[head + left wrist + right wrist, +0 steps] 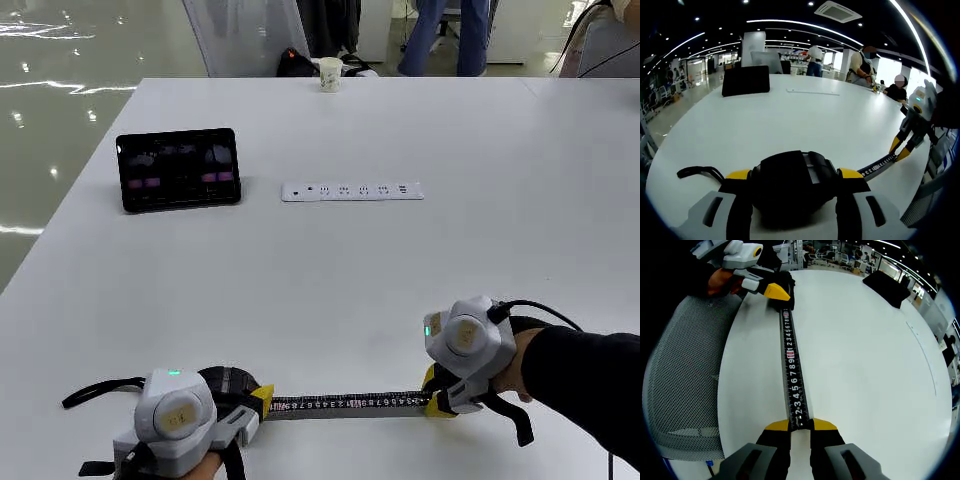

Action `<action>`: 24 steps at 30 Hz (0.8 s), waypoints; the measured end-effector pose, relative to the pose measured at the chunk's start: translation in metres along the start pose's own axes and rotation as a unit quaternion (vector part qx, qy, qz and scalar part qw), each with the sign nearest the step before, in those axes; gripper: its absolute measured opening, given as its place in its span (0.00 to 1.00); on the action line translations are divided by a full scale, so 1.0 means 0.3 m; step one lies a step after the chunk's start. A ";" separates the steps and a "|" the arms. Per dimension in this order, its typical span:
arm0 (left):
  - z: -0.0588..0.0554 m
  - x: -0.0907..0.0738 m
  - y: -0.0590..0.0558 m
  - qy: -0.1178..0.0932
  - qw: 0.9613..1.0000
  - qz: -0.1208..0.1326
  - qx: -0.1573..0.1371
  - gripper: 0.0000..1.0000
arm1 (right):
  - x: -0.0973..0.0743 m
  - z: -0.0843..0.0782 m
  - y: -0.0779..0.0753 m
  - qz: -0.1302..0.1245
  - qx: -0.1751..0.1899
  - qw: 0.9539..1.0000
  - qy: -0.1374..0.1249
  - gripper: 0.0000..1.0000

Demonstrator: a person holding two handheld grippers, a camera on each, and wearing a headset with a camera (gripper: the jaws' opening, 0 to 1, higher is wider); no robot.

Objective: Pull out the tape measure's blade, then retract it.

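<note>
On the white desk (350, 280), the left tongs (794, 173) are clamped on the tape measure's case (228, 385), while the right tongs (801, 425) pinch the end of its blade (791, 365), stretched flat between them.

Head view: from above the near edge of the white table (400, 270), looking forward and down toward its far edge. Left gripper view: low at the near edge, close behind the tape measure case (792, 182), facing the far edge. Right gripper view: low, sighting along the blade (791, 370) beside the near edge; all views share blade and tablet (179, 168).
</note>
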State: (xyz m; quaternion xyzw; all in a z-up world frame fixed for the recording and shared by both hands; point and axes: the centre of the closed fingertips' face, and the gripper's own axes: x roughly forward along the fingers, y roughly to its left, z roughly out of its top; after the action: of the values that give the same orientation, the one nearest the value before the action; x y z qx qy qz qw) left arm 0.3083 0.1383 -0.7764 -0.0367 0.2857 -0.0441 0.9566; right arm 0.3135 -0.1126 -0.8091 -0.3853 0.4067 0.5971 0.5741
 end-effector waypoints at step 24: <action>-0.001 0.002 -0.001 0.005 1.000 -0.003 -0.002 0.63 | 0.009 0.013 0.000 0.003 0.010 1.000 0.007 0.11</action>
State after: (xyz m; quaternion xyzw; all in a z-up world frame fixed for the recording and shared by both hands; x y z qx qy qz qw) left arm 0.3084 0.1380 -0.7770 -0.0395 0.2900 -0.0465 0.9551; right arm 0.3134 -0.1078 -0.8102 -0.3826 0.4178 0.5916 0.5737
